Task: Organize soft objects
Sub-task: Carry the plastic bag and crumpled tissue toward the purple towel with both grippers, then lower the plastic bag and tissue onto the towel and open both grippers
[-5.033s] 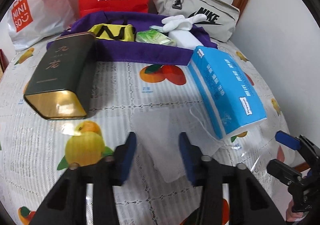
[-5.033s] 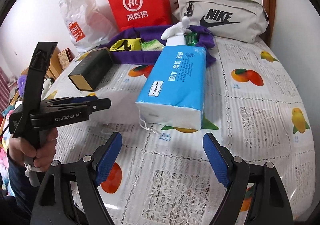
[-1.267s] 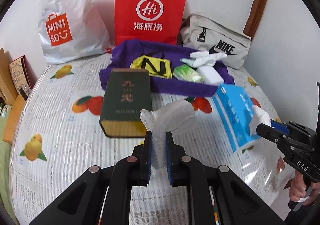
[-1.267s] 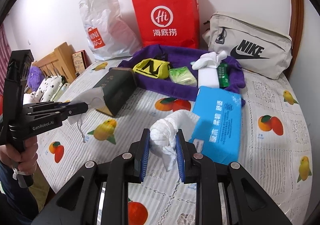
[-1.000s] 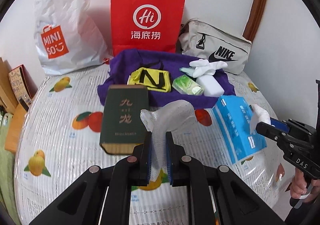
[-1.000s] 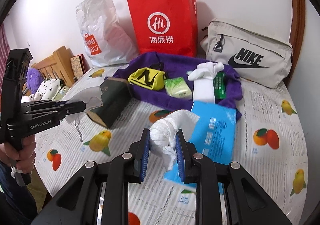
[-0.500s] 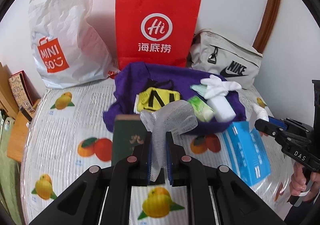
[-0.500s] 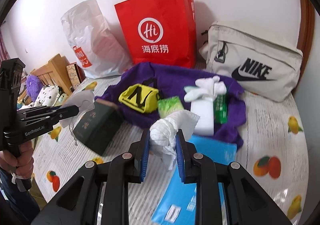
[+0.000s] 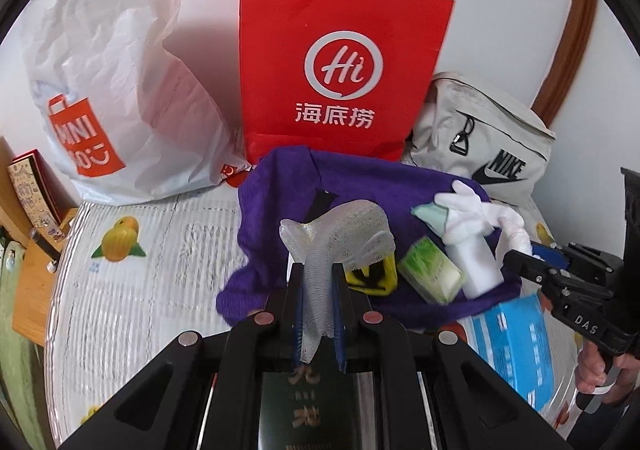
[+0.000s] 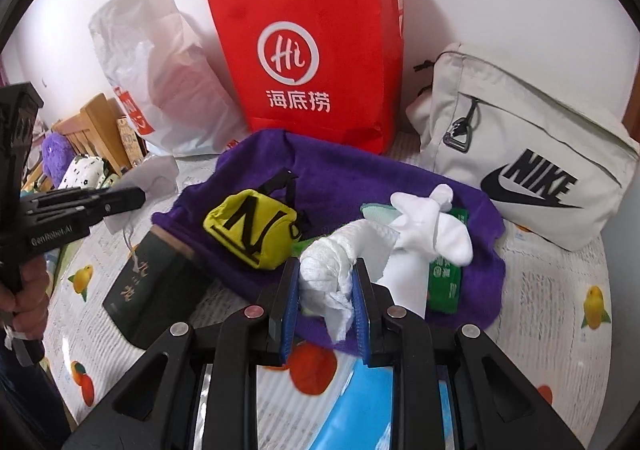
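a: in the left wrist view, the left gripper [image 9: 318, 304] is clamping a limp gauzy mask [image 9: 340, 228], jaws nearly together, the cloth flopping over the top. it is hanging above the near edge of the purple towel [image 9: 280, 186].

b: good. is that towel looking like the collecting spot?

a: i am judging so: a yellow pouch [image 9: 370, 277], a green packet [image 9: 430, 276] and a white glove [image 9: 468, 210] are already lying on it. best to be aiming for the bare purple patch on the left, not on top of the pouch.

b: and the other hand?

a: the right gripper [image 9: 538, 256] is showing at the right edge, over the towel's far corner, above the blue tissue pack [image 9: 516, 342].

b: now the right wrist view.

a: here the right gripper [image 10: 325, 304] is squeezing a balled white cloth [image 10: 332, 264], jaws narrow around it, just in front of the glove [image 10: 432, 220]. the left gripper [image 10: 138, 196] is coming in from the left.

b: so lowering each until the cloth is resting, then letting go?

a: yes, and keeping clear of the dark box [image 10: 156, 290], so the two are not crossing.
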### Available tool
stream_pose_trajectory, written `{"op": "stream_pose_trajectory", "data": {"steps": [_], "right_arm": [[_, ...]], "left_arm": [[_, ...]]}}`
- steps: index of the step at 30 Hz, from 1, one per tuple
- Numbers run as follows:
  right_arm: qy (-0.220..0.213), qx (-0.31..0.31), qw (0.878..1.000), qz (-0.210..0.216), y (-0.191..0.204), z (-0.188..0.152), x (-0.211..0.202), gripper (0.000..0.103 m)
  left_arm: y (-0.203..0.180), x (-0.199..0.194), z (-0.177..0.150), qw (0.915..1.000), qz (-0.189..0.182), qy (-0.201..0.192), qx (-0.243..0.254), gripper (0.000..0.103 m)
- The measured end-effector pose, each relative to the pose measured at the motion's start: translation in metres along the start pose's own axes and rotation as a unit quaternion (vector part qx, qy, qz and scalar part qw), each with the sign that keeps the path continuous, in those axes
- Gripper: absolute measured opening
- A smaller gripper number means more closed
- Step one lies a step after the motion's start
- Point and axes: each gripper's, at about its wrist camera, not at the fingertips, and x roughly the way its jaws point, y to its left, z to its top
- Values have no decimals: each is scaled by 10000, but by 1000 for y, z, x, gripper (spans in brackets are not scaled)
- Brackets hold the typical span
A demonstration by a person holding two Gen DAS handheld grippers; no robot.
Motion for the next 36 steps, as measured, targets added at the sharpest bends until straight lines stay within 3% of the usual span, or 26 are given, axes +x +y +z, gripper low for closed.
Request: {"op": "stream_pose_trajectory", "data": {"steps": [4, 13, 23, 31, 32, 34, 36], "right_arm": [[63, 1, 10000, 12, -4, 15, 16, 25], [344, 6, 9994, -65, -17, 47, 52, 25], [718, 168, 9973, -31, -31, 46, 94, 26], [932, 101, 9956, -62, -29, 42, 114, 27], [948, 83, 9954, -73, -29, 42, 115, 30], [980, 83, 9951, -79, -28, 42, 117, 38], [1007, 75, 9949, -65, -27, 42, 119, 45]], "left_arm": [[3, 17, 14, 9999, 143, 75, -33, 12], [1, 50, 47, 9994, -137, 175, -250, 12], [2, 106, 57, 9975, -178, 611, -316, 12], [8, 123, 53, 9964, -156, 759, -343, 12], [7, 124, 52, 9962, -160, 786, -332, 14], [5, 127, 52, 9961, -143, 814, -324, 29], [4, 128, 51, 9962, -128, 821, -277, 38]]}}
